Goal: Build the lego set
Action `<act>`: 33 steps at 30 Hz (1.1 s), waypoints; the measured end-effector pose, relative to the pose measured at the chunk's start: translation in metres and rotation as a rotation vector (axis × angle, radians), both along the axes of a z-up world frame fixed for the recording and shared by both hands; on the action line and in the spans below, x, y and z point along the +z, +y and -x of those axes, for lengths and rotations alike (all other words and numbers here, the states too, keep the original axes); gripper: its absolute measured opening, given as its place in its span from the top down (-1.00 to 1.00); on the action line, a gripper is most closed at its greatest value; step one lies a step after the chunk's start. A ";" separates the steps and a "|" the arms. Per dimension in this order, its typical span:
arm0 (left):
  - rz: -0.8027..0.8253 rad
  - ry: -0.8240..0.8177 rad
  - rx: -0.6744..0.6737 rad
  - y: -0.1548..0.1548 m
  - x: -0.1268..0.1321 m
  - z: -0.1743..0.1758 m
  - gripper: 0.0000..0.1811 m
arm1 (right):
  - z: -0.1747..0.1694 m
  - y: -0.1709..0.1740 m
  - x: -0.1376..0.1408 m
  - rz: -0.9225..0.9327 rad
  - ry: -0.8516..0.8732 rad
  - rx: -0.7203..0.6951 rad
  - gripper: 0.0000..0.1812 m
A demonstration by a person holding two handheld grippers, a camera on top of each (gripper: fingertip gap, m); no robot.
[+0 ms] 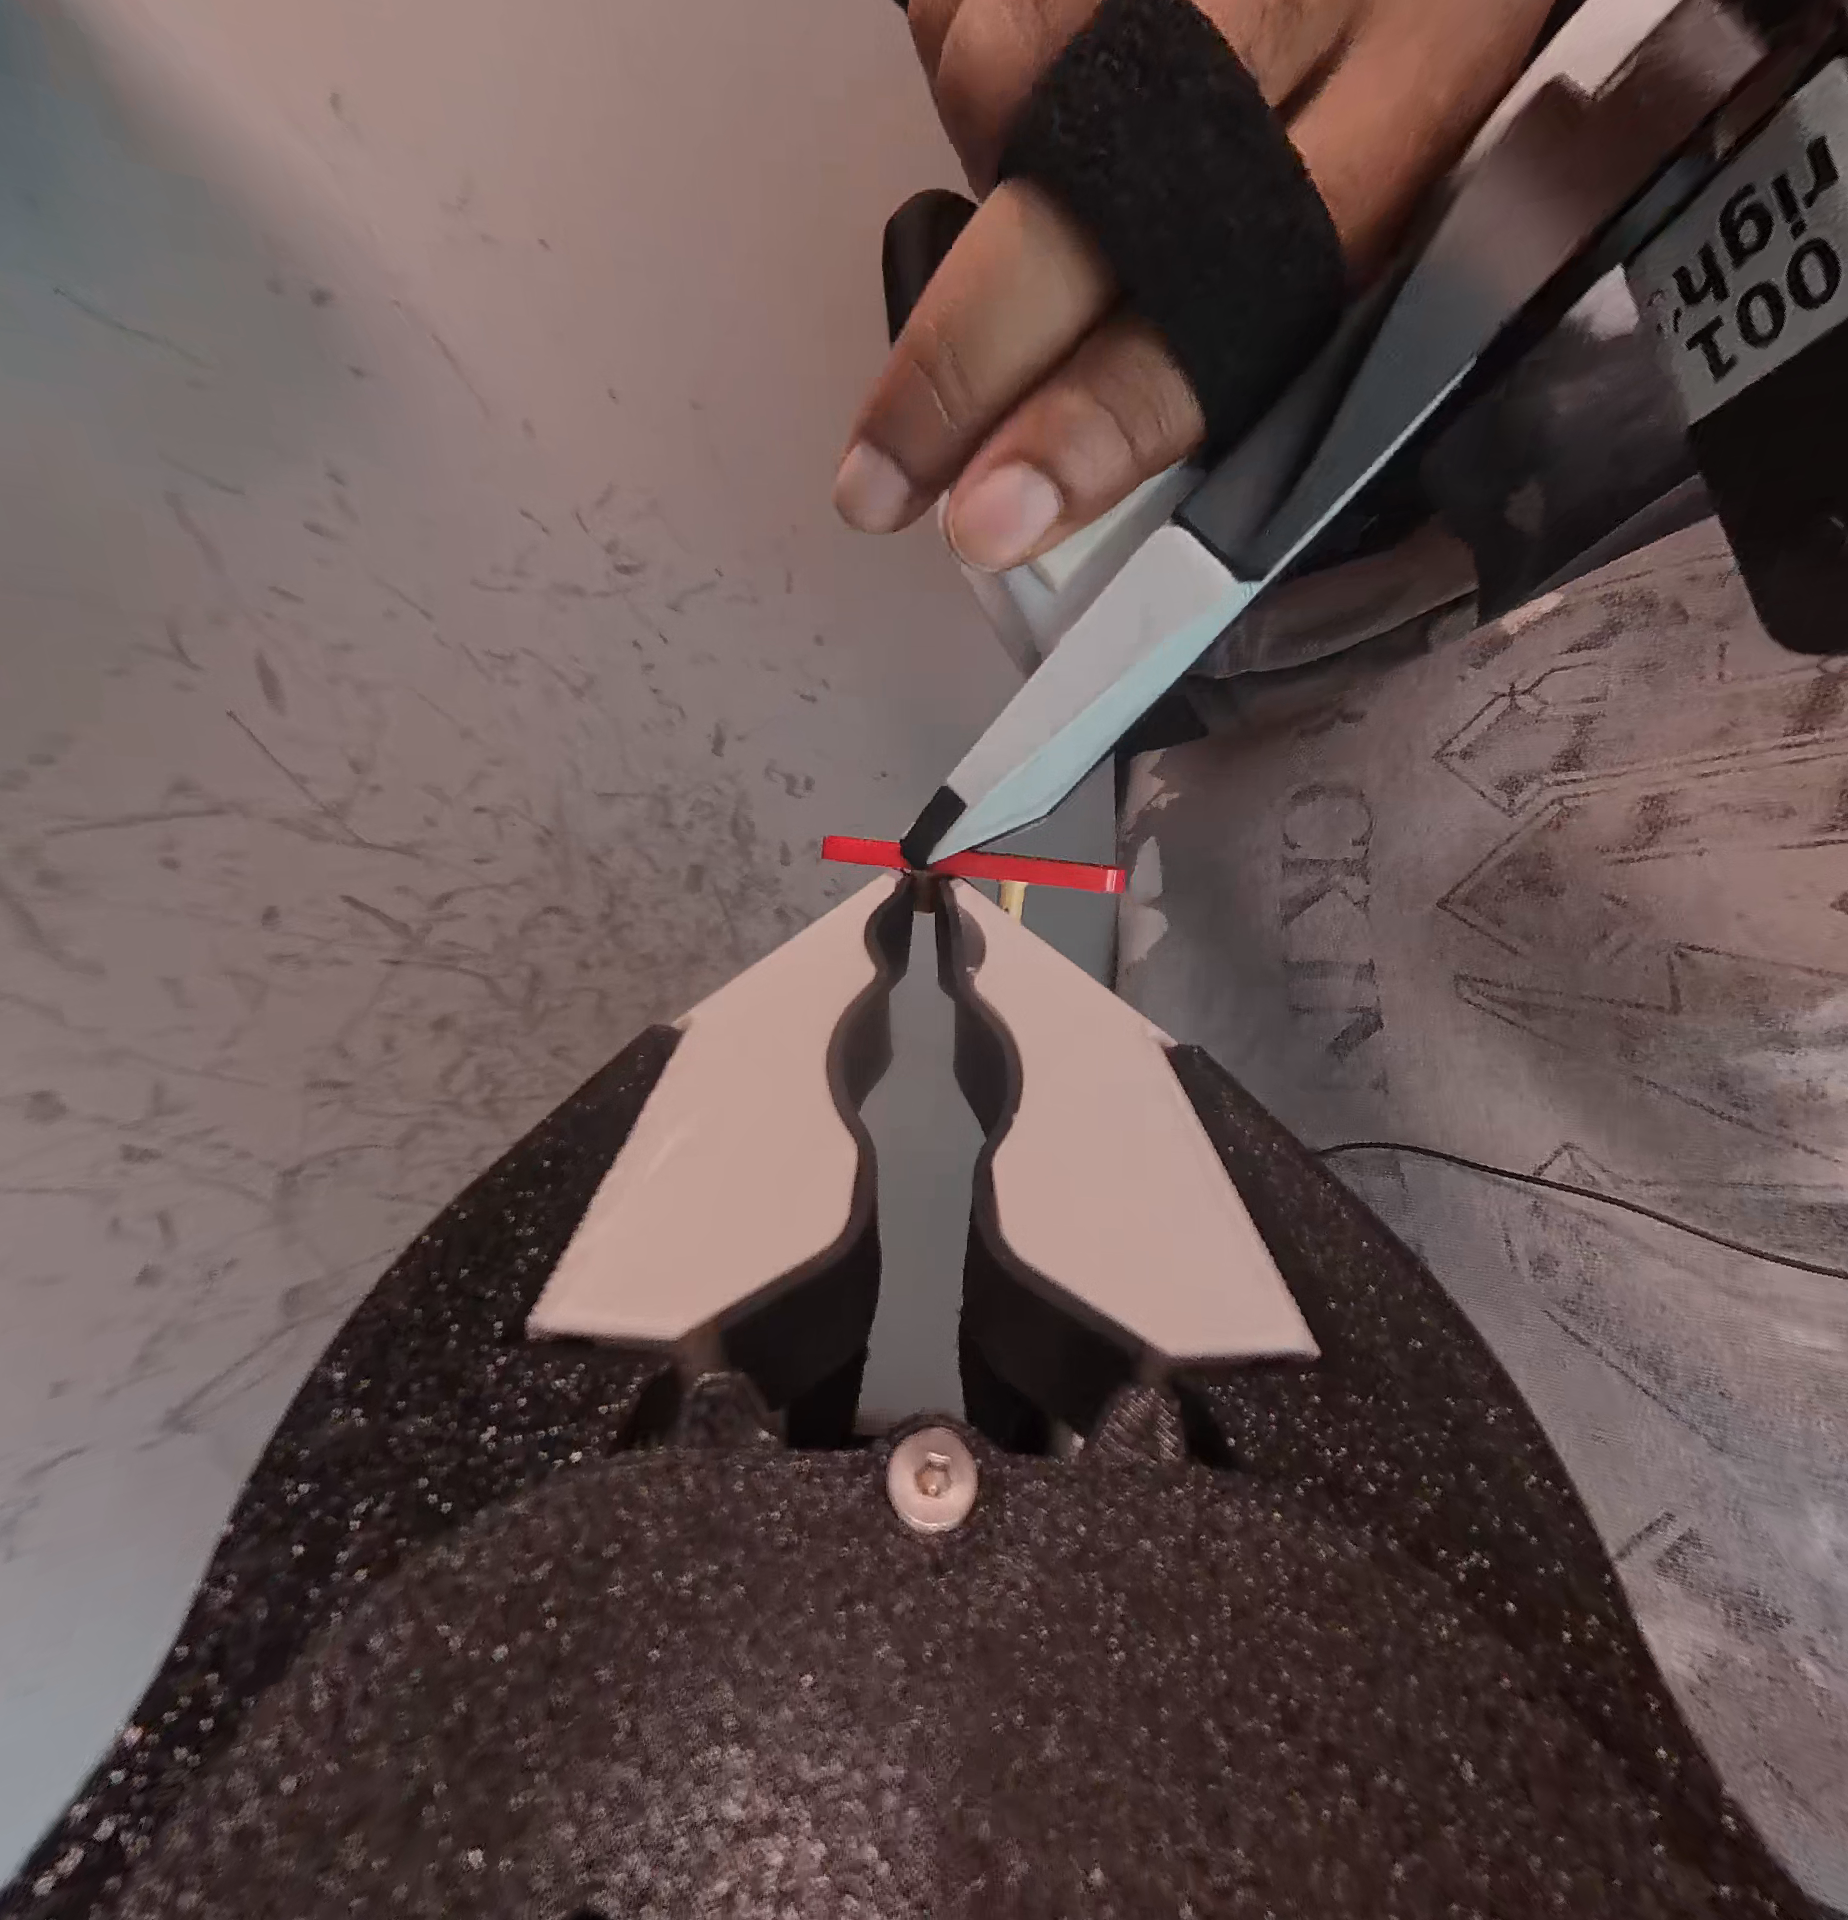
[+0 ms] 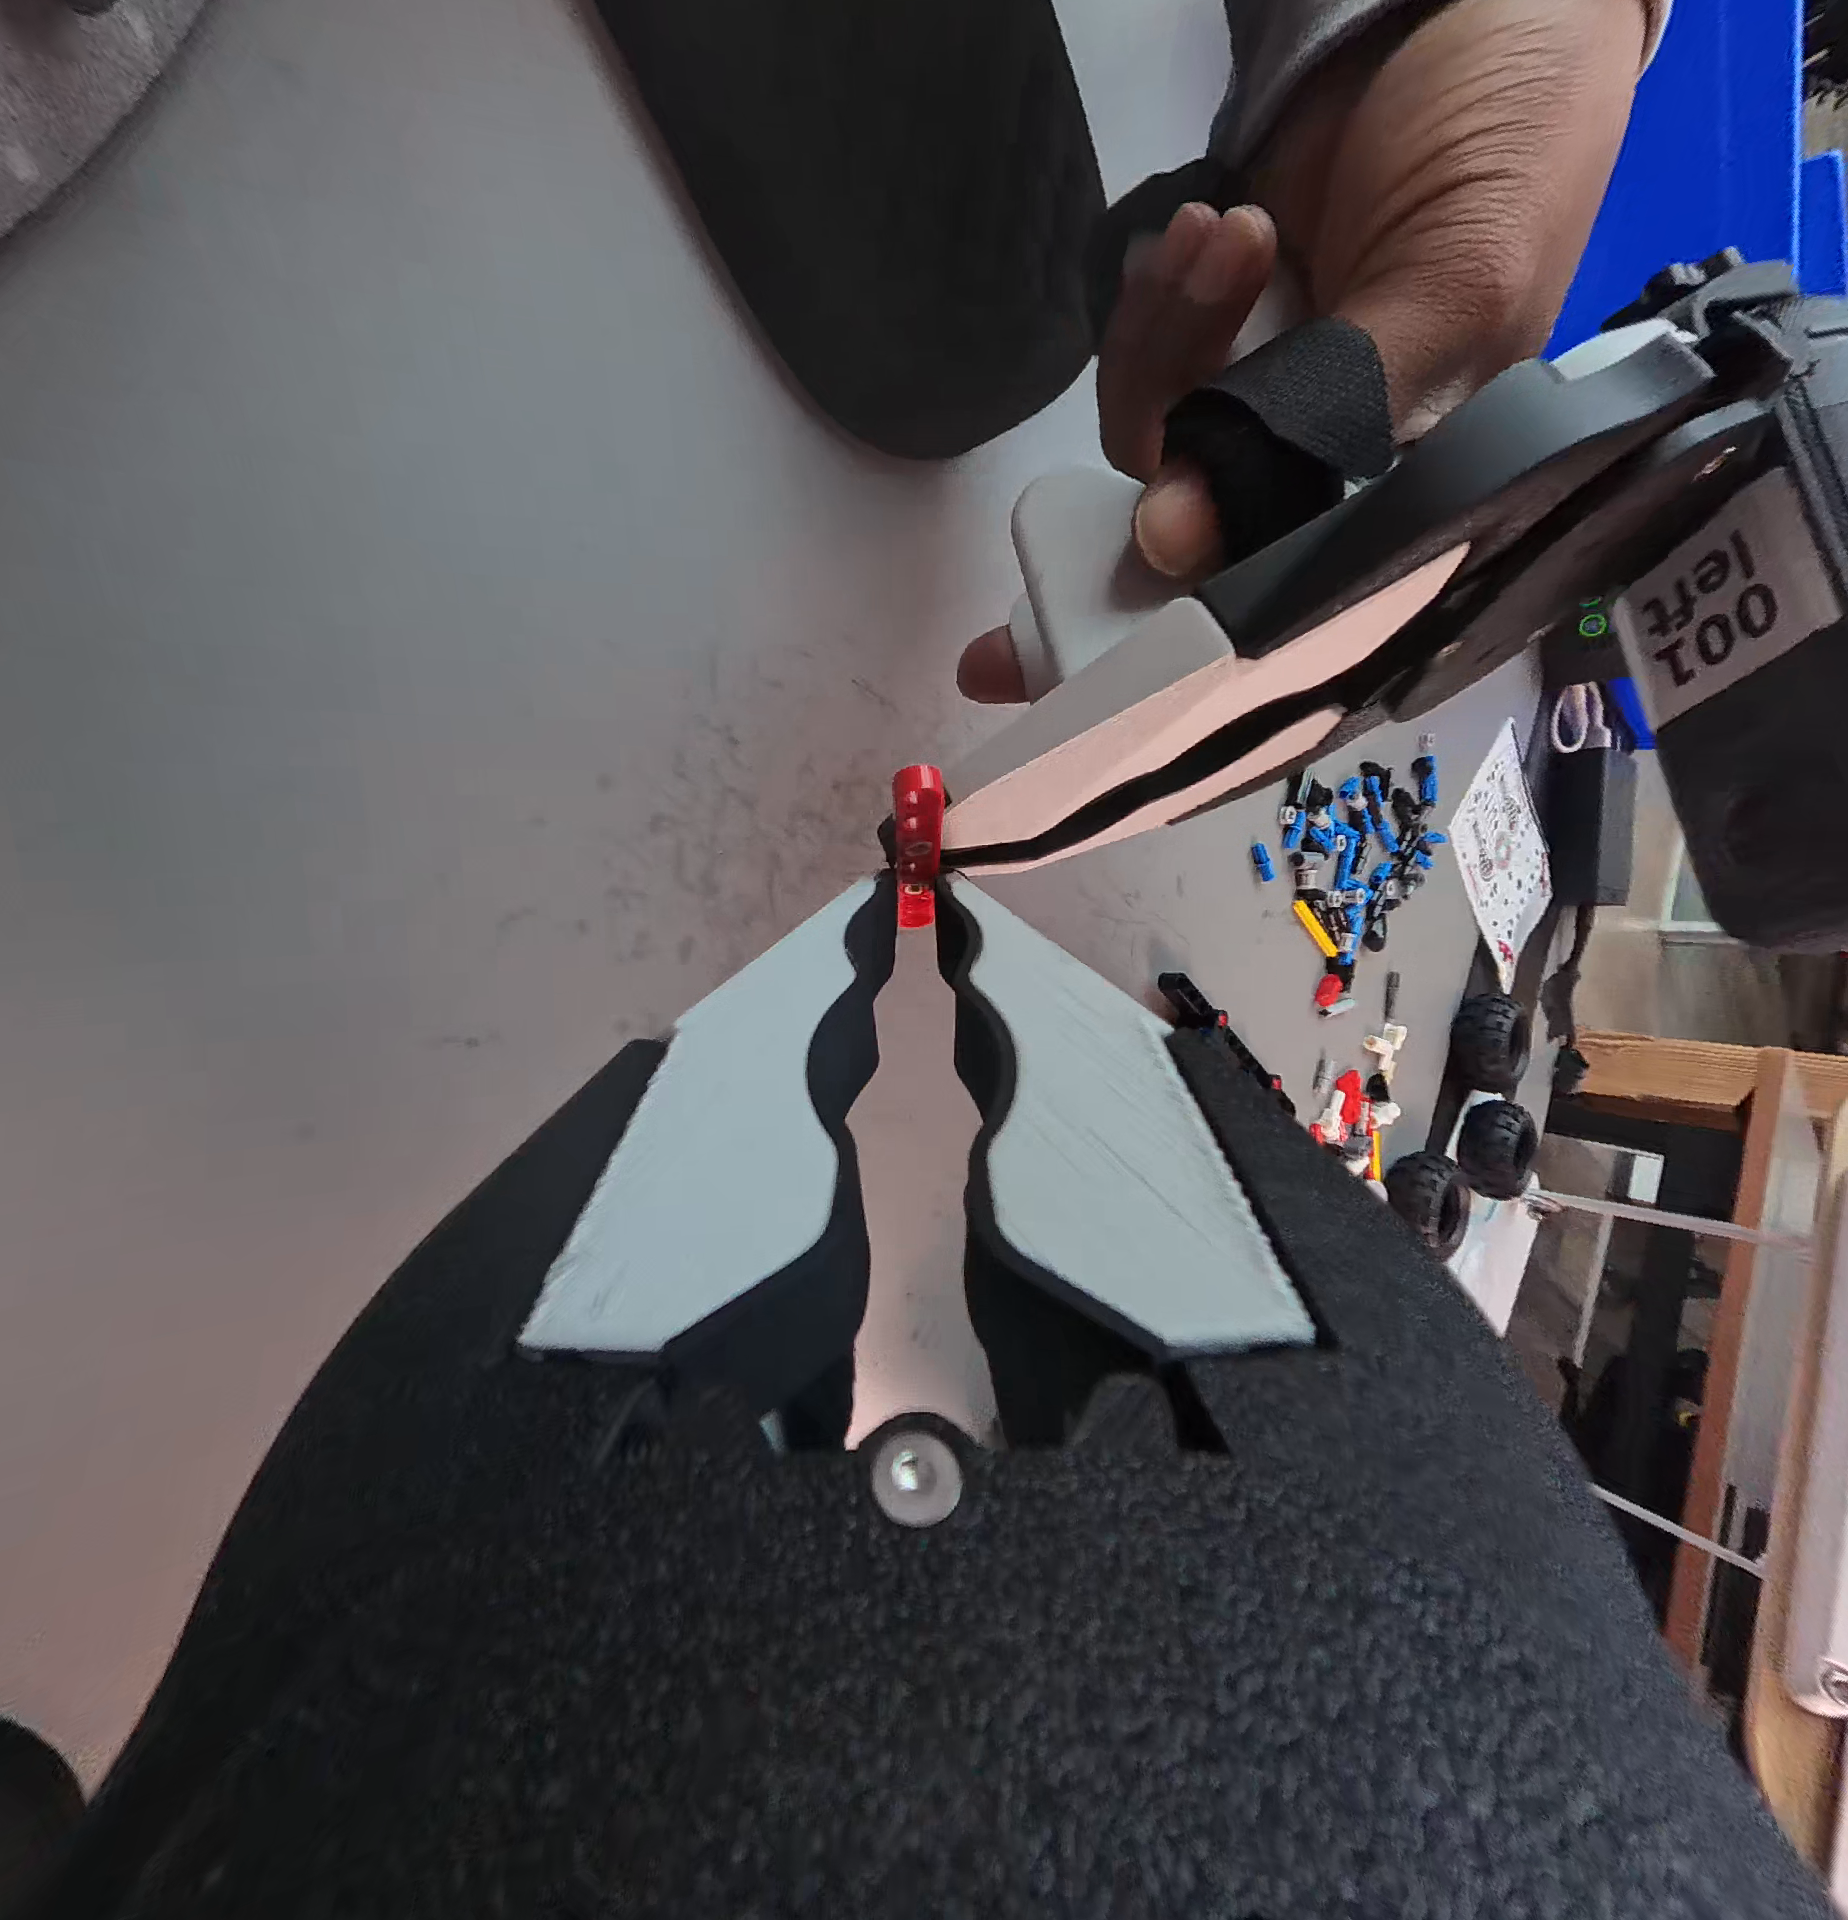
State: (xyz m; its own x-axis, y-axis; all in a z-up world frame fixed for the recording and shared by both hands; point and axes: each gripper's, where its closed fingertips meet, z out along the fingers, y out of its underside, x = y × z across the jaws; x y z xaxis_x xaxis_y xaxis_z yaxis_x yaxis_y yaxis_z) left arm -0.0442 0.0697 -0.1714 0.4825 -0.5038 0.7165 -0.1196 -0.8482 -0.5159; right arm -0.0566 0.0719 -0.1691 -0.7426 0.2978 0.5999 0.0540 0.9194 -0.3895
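Workshop: scuffed table (image 2: 380, 623), parts pile (image 2: 1351, 842)

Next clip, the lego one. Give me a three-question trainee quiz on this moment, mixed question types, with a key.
1. True or false: the red beam lies flat on the table.
2. Multiple choice: what does the left gripper pinch? A) a black tyre B) a small tan pin under the beam C) a blue connector
3. Short answer: in the right wrist view, on which side of the picture do the loose parts and black tyres lie?

Key
1. False: it is held in the air between the right gripper and the left.
2. B: the tan pin sits between its tips.
3. The right side.
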 end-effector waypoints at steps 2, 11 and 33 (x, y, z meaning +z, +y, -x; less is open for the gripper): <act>-0.026 0.027 -0.004 0.000 -0.002 -0.002 0.99 | -0.003 -0.001 -0.001 0.051 -0.001 -0.005 0.93; -0.357 0.074 0.040 0.011 0.011 0.009 0.92 | 0.004 0.008 0.009 0.729 -0.121 -0.218 0.92; -0.703 -0.031 0.330 0.039 0.069 0.014 0.92 | 0.012 0.034 0.078 1.644 -0.037 -0.195 0.93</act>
